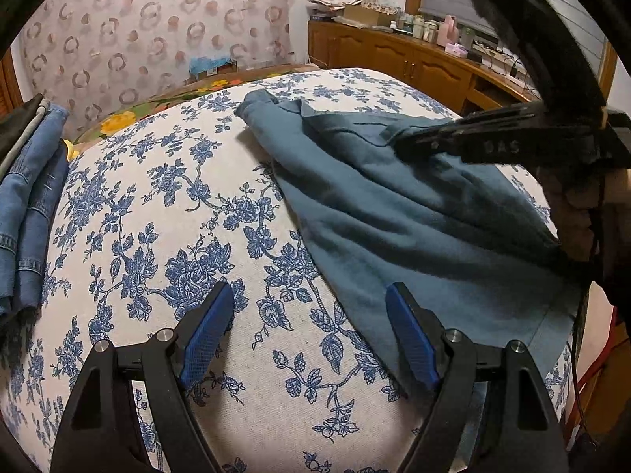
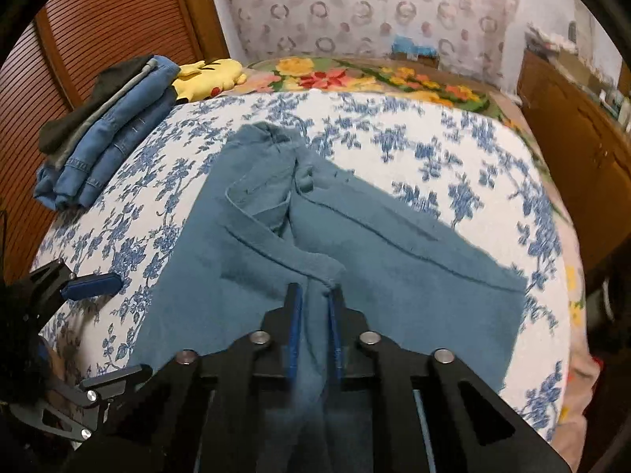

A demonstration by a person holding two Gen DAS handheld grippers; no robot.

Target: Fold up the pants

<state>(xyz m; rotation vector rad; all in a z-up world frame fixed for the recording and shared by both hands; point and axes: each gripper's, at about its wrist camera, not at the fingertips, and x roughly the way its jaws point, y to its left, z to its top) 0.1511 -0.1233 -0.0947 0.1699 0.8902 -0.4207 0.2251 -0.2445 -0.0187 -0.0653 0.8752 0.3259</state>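
The teal pants (image 2: 276,244), of soft matte woven cloth with stitched seams and a pocket flap, lie partly spread on a bed covered by a white sheet (image 1: 165,205) printed with blue flowers. Their waistband end bunches toward the far side; the nearer cloth rises in a ridge into the right gripper (image 2: 314,295). This gripper is clenched on that fold of the pants, its blue ribbed pads pinching the cloth between black fingers. The left gripper (image 1: 311,307) is released: its blue textured pads stand wide apart above the bare sheet, just left of the pants' near edge, holding nothing. On the far left edge of the bed sits a stack of folded jeans (image 2: 102,138), denim with a dark garment on top, and a yellow plush toy (image 2: 209,77) beside it. A flowered blanket (image 2: 355,77) runs along the far side. Open sheet lies between the pants and the stack. A wooden cabinet (image 1: 414,59) stands at the right.
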